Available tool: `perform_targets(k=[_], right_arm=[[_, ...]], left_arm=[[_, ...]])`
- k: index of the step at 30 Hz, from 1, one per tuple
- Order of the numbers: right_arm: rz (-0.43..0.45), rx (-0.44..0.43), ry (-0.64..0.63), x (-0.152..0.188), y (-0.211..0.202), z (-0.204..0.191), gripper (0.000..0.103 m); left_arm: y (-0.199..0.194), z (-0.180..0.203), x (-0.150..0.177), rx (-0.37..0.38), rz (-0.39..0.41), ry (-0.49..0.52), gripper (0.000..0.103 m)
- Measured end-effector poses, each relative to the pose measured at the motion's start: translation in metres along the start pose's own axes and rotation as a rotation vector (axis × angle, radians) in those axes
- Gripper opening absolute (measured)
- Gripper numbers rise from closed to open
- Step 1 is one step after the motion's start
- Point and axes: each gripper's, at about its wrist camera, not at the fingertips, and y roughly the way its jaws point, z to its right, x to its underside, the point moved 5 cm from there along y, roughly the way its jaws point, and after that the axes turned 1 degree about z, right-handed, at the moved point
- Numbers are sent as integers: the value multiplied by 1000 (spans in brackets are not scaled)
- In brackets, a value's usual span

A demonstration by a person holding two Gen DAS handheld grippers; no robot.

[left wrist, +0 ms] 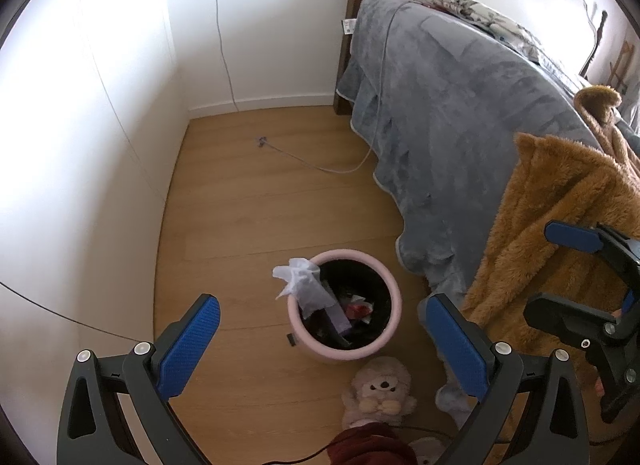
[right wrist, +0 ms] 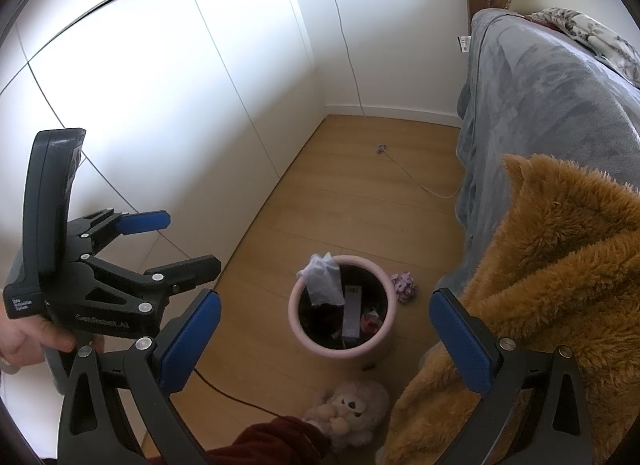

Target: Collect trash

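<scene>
Standing over the pink bin on the wooden floor, the person holds both tools above it with nothing in either one: the left gripper has its blue pads spread wide with the bin showing between them, and the right gripper is spread just as wide, so neither is pinching anything. The bin sits close to the foot of the bed, just beside the hanging grey blanket and the brown fleece throw, likely kept there to be within reach from the mattress. It already holds rubbish; a crumpled white tissue hangs over the near-left rim, half in and half out, and I would guess it needs a push down so it does not fall out. A small lilac crumpled scrap lies on the floor just right of the bin, touching or nearly touching its side; it looks like the next piece to collect. A cream soft toy lies on the floor near the person's feet and is probably not rubbish. A thin cable trails across the boards further off, well apart from the bin.
</scene>
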Motion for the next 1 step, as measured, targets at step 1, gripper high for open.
perform_targets(k=[1], right_arm=[[1,0,1,0,0,0,103]], left_arm=[[0,0,0,6,0,3,103]])
